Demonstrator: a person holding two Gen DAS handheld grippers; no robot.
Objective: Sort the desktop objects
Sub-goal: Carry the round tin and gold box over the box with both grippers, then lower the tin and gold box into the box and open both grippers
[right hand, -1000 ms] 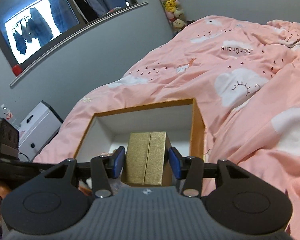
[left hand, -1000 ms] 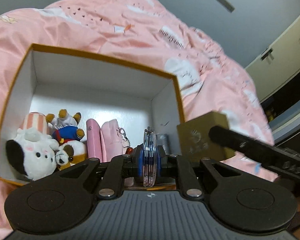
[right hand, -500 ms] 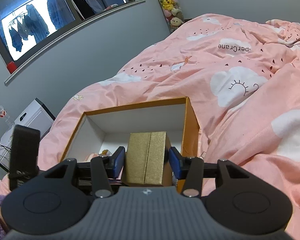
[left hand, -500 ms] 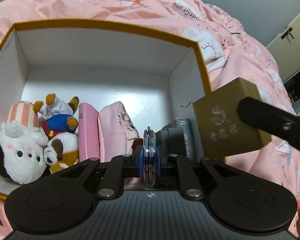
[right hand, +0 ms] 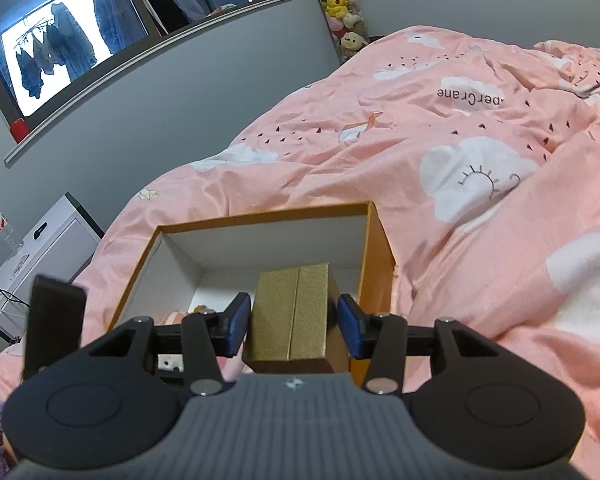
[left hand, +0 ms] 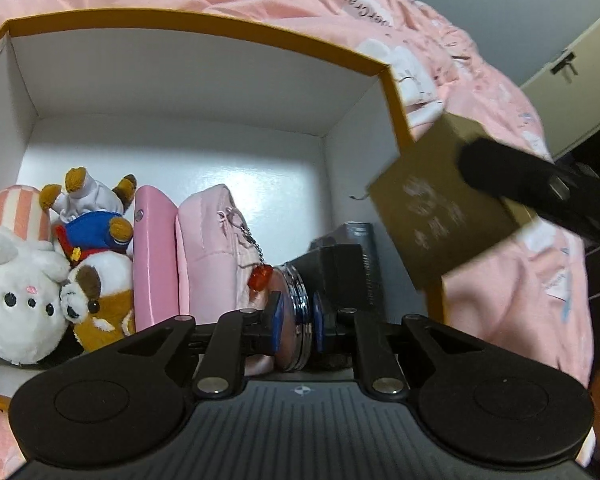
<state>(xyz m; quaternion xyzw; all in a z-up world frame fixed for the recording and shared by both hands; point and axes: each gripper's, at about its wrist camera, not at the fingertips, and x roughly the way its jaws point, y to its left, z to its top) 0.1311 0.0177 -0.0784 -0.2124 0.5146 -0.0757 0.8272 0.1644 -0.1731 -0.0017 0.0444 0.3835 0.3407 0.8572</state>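
Gold box (right hand: 292, 316) overhangs storage box (right hand: 376, 248) rim.

gold box (left hand: 440, 208) print blurred, black case (left hand: 360, 264) partly hidden

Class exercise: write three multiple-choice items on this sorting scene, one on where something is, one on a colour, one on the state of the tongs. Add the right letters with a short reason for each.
1. Where are the plush toys?
A. at the left side inside the storage box
B. on the pink bedspread
C. on the windowsill

2. What colour is the small box in the right tongs?
A. blue
B. gold
C. white

3. What state are the left tongs in?
A. wide open, holding nothing
B. closed on a round metallic disc
C. closed on a plush toy

Answers:
1 A: the toys lie against the box's left wall.
2 B: its sides look gold in both views.
3 B: the blue pads sit against both faces of the disc.
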